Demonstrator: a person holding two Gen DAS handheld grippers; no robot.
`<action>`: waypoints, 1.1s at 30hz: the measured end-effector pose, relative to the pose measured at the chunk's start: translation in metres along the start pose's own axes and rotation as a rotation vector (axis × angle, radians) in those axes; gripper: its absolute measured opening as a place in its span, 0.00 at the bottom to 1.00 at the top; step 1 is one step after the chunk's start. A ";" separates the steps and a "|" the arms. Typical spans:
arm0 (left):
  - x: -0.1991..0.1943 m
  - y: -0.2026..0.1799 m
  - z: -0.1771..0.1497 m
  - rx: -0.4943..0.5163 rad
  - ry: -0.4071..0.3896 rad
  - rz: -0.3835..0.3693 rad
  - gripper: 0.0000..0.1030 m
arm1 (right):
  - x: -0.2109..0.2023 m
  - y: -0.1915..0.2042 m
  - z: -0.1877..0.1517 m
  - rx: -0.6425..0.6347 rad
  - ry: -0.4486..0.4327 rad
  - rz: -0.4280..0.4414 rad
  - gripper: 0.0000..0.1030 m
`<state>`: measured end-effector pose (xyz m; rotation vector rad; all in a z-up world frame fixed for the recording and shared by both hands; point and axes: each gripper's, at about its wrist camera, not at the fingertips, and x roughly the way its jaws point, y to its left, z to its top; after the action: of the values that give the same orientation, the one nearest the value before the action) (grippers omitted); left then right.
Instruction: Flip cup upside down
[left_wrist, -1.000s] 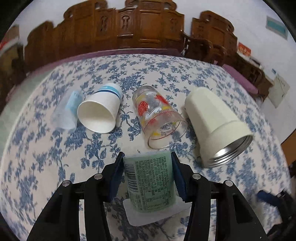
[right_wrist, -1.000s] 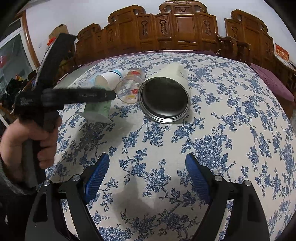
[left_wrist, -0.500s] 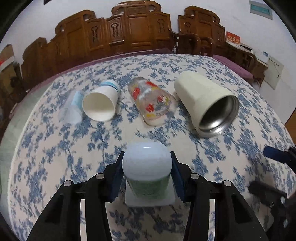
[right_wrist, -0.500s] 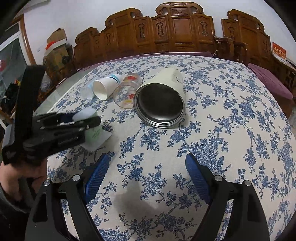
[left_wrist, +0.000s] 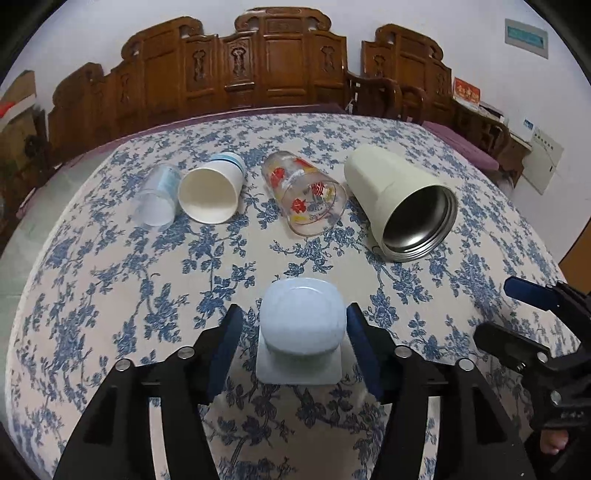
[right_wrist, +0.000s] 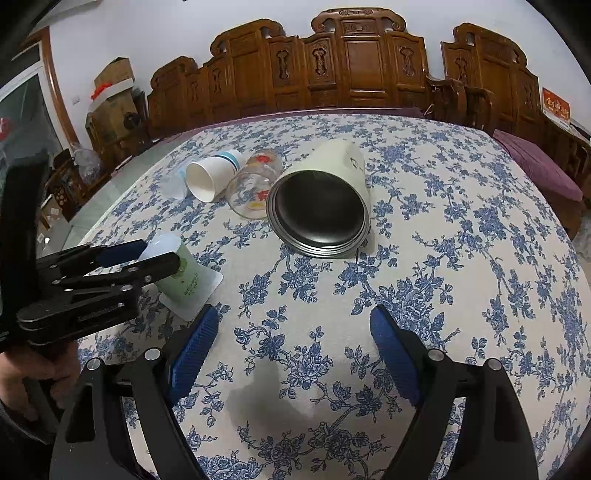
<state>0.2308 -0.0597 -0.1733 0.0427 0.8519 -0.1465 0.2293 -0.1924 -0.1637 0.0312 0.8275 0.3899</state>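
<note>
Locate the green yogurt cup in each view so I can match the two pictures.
Left wrist view: the green yogurt cup stands upside down at bottom centre, between the fingers of the open left gripper.
Right wrist view: it sits at the left edge, partly behind the left gripper.
Shared landmark: the cream steel-lined tumbler lying on its side, mouth toward both cameras.

No text on anything is legible here.

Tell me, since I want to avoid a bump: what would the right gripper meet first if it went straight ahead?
The right gripper is open over bare tablecloth. Straight ahead, the first thing looks to be the cream steel tumbler lying on its side, mouth toward it; depth is uncertain.
</note>
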 end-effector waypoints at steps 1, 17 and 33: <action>-0.004 0.001 -0.001 -0.004 -0.003 0.001 0.63 | -0.002 0.001 0.000 0.000 -0.005 -0.002 0.84; -0.081 0.035 -0.035 -0.075 -0.016 0.055 0.92 | -0.057 0.032 -0.014 0.015 -0.047 -0.029 0.89; -0.176 0.034 -0.052 -0.083 -0.141 0.062 0.92 | -0.135 0.069 -0.028 0.006 -0.173 -0.068 0.97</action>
<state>0.0829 -0.0013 -0.0760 -0.0184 0.7142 -0.0550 0.1042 -0.1788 -0.0750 0.0418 0.6571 0.3158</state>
